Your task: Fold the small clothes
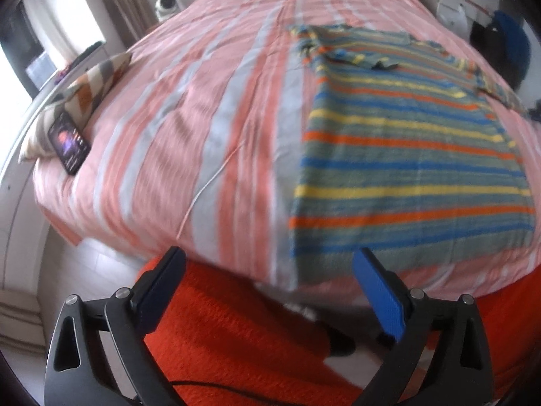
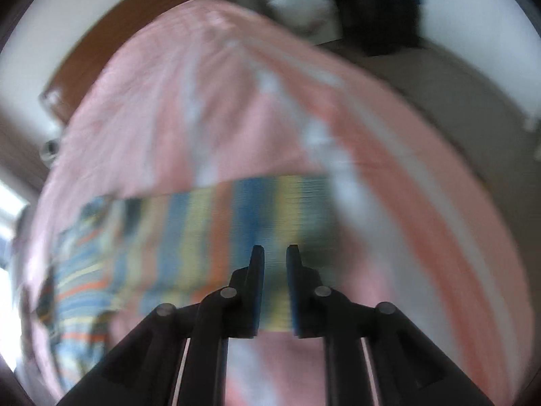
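Observation:
A small striped shirt [image 1: 405, 155], grey-green with orange, blue and yellow bands, lies spread flat on the pink striped bed [image 1: 203, 118], its hem at the near edge. My left gripper [image 1: 270, 260] is wide open and empty, held off the bed's near edge, to the left of the shirt's hem. In the blurred right wrist view the shirt [image 2: 219, 237] lies across the bed [image 2: 203, 101]. My right gripper [image 2: 274, 248] hovers over the shirt with its jaws close together and a narrow gap; nothing shows between them.
A phone [image 1: 69, 145] leans on a patterned cushion [image 1: 84, 94] at the bed's left edge. A thin white cable [image 1: 209, 182] runs across the bed. Orange fabric [image 1: 236, 338] fills the near foreground. A wooden headboard [image 2: 94, 44] stands at the far end.

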Motion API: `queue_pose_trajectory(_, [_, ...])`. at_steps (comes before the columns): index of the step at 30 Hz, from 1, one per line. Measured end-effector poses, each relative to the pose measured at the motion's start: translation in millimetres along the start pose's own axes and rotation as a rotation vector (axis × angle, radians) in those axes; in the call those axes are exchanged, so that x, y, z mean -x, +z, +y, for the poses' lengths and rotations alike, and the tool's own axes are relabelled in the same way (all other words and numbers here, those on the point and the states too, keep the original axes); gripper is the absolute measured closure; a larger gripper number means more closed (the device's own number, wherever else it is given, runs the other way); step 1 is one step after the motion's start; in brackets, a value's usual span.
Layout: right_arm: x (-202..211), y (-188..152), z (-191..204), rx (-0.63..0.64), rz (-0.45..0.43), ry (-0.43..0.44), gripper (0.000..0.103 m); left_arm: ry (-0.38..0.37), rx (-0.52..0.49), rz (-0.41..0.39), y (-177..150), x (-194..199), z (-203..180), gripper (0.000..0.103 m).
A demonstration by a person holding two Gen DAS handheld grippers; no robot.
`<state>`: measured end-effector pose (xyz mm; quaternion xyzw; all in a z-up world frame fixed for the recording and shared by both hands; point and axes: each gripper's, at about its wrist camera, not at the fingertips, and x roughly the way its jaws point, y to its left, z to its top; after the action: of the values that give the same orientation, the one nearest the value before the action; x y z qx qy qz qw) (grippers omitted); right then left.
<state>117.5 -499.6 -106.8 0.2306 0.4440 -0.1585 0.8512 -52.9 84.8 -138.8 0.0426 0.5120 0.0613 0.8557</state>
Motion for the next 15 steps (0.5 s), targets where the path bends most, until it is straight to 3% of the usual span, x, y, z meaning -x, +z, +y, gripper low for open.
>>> queue_pose_trajectory(3, [15, -8, -25, -0.128, 0.03, 0.119, 0.087, -0.018, 0.049, 0.028, 1, -8, 9, 0.004])
queue_pose_trajectory(5, [20, -18, -35, -0.191, 0.059, 0.171, 0.069, -0.038, 0.074, 0.032, 7, -11, 10, 0.004])
queue_pose_trajectory(6, [20, -23, -36, -0.2, 0.062, 0.165, 0.055, -0.05, 0.082, 0.03, 9, -11, 9, 0.004])
queue_pose_trajectory(9, [11, -27, -37, -0.213, 0.074, 0.18, 0.053, -0.087, 0.085, 0.019, 19, -11, 1, 0.004])
queue_pose_trajectory(11, [-1, -31, -34, -0.204, 0.115, 0.211, 0.072, -0.086, 0.061, 0.008, 20, -7, -6, 0.004])
queue_pose_trajectory(12, [-6, -34, -31, -0.192, 0.135, 0.224, 0.1, -0.079, 0.049, 0.002, 20, -6, -7, 0.004])
queue_pose_trajectory(15, [15, -38, -31, -0.158, 0.036, 0.113, 0.1, -0.04, 0.018, -0.014, 12, -1, -6, 0.004])
